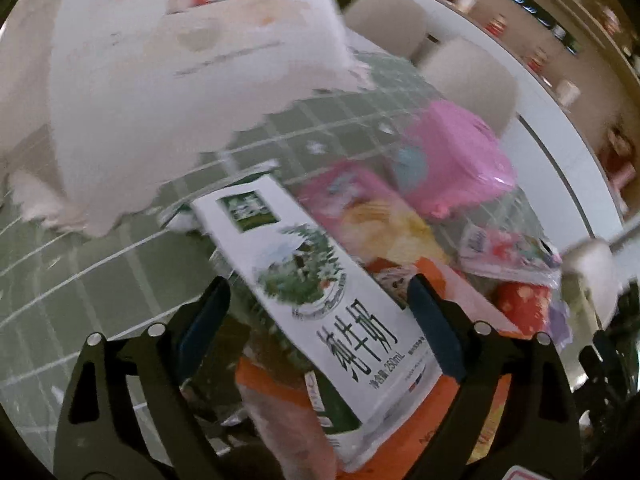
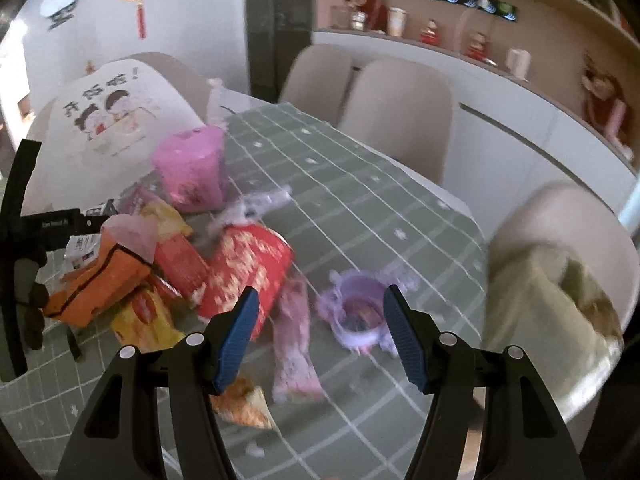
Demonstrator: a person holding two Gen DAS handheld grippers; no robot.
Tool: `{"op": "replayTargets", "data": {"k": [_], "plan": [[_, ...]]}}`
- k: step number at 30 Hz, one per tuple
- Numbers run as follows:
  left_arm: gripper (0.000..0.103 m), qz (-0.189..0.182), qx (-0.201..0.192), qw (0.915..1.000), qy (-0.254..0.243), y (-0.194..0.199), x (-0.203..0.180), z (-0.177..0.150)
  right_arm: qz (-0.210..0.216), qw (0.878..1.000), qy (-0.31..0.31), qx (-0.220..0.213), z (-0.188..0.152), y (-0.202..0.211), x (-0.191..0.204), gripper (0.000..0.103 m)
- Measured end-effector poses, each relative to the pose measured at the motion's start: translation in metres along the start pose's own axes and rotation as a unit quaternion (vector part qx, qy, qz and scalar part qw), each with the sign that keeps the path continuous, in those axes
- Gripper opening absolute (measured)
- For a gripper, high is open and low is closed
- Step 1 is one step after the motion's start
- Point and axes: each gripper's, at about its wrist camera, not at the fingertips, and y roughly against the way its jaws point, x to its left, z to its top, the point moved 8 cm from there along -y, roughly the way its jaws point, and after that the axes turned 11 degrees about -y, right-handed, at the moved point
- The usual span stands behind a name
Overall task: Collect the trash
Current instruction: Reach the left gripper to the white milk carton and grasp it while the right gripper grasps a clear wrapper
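Left fingers (image 1: 218, 312) spread w/ milk carton (image 1: 320, 284) between, contact unclear; right fingers (image 2: 240, 328) spread over lilac cup (image 2: 356, 312).

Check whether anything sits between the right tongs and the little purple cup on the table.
Nothing visible does. The right tongs hang open just above the green checked tablecloth, and the purple cup lies in line between the fingers. The pink wrapper lies to its left, off that line.

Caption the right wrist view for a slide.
Open right gripper hovers near a purple cup on the green checked tablecloth, beside piled snack wrappers.
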Motion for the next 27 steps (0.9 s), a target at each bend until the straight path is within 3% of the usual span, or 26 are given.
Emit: {"op": "replayTargets", "data": {"k": [9,13,17,18,19,21,27], "plan": [[0.091,0.060,0.020,0.9969,0.047,0.005,0.023,0.011,0.053,0.999,-0.004,0.001,0.037,-0.040,-0.004,0.061],[0.079,0.092,0.037,0.9927,0.069,-0.005,0.032,0.027,0.063,0.998,-0.005,0.008,0.046,-0.054,-0.008,0.061],[0.065,0.095,0.064,0.9913,0.065,-0.019,0.033,0.027,0.070,0.997,-0.008,0.016,0.056,-0.064,-0.010,0.061],[0.057,0.092,0.064,0.9917,0.062,-0.018,0.032,0.027,0.073,0.997,-0.008,0.017,0.057,-0.065,-0.010,0.061],[0.051,0.087,0.062,0.9926,0.057,-0.015,0.030,0.027,0.077,0.997,-0.008,0.019,0.059,-0.066,-0.009,0.061],[0.049,0.073,0.043,0.9957,0.037,-0.003,0.020,0.029,0.078,0.997,-0.016,0.021,0.062,-0.066,-0.011,0.061],[0.048,0.033,-0.035,0.9975,-0.052,0.057,-0.025,0.016,0.095,0.994,-0.022,0.042,0.071,-0.072,0.001,0.061]]}}
